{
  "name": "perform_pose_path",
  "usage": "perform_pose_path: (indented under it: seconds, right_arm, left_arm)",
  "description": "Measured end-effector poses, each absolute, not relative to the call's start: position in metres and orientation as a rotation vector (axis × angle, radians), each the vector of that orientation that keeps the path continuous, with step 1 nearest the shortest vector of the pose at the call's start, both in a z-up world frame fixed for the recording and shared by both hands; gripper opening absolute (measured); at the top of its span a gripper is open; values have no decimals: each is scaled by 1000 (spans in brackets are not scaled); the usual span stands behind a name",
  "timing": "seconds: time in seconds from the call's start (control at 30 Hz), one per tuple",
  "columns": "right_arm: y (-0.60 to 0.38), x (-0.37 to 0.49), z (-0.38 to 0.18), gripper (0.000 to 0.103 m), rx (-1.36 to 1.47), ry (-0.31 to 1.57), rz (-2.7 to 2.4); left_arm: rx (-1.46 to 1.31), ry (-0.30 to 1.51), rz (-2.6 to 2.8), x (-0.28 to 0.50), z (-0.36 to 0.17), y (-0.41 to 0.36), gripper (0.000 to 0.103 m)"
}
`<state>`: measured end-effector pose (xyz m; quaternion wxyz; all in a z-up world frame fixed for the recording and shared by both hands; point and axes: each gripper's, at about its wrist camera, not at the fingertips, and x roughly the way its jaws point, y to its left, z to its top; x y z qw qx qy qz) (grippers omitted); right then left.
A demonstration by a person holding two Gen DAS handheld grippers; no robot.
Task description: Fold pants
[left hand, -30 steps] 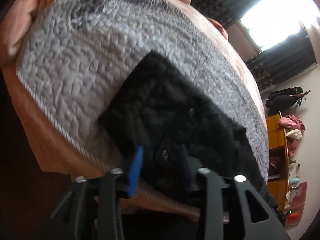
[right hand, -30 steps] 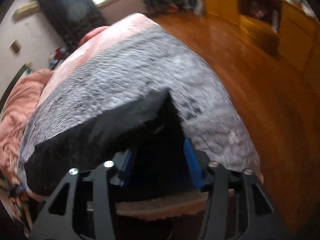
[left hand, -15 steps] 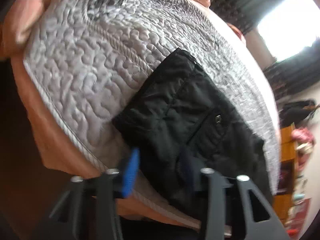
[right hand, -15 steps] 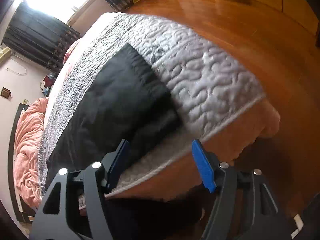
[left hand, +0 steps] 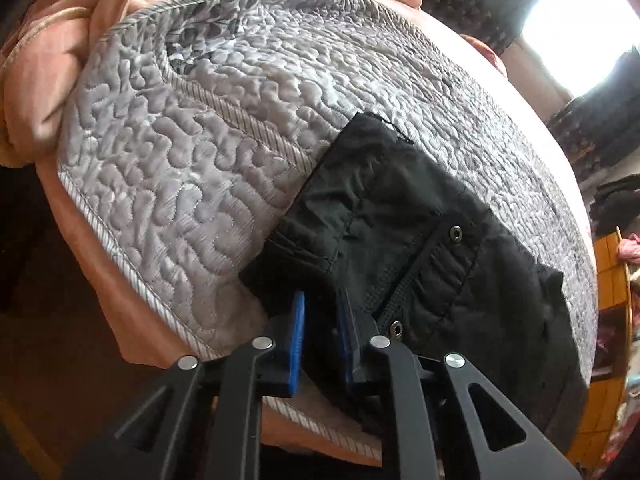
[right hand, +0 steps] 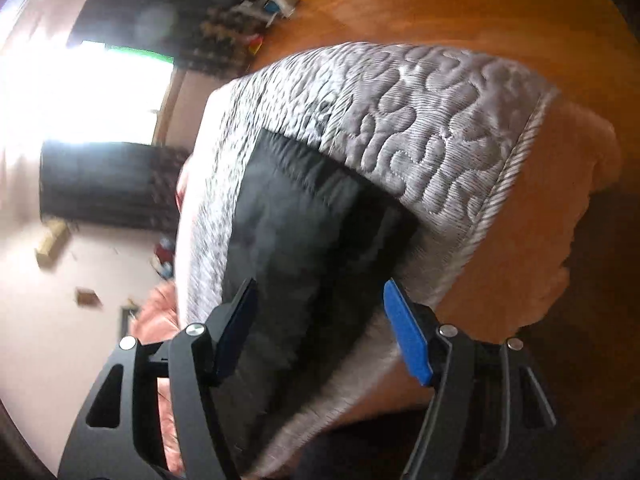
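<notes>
The black pants [left hand: 420,240] lie on the grey quilt [left hand: 192,160] at its near edge. The left gripper [left hand: 320,336] has just pinched shut on the waistband; the right gripper [right hand: 320,328] gapes empty over the other end. It should likely clamp that hem before lifting evenly.

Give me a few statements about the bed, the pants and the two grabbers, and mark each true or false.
1. The black pants lie on a grey quilt. True.
2. The left gripper stands wide open. False: its jaws have just closed, pinching the pants' edge.
3. The right gripper is open, pads apart. True.
4. The floor is carpeted. False: it is bare wood.
</notes>
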<state>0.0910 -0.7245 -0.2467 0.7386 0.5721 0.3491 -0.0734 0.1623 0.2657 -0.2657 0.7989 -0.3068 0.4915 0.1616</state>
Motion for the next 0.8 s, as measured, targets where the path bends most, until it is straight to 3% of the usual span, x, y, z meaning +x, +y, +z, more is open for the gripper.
perform_pose_path:
  seconds: [0.2,0.23,0.27,0.3,0.37,0.8]
  right_arm:
    - [-735,115,-265,62,1343,745,-180]
    - [-734,118,-267,55,1350,742,-181]
    - [-735,120,-269,34,1354,740,-177]
    - [-735,124,-271,23,1358,748,-166]
    - [-734,121,-270,11,1348,746,-176]
    - [-723,104,-259,7,1247,765,-190]
  left_arm:
    - [-675,1057,361,159,-266,268,15]
    - [-672,1058,366,160,-265,268,15]
    - [-671,1060,372,161,-266,268,15]
    - [-666,1063,380,163,-267,269,14]
    - [-661,1069,393,165,-271,270,13]
    - [-653,1086,421,175,-276,274,11]
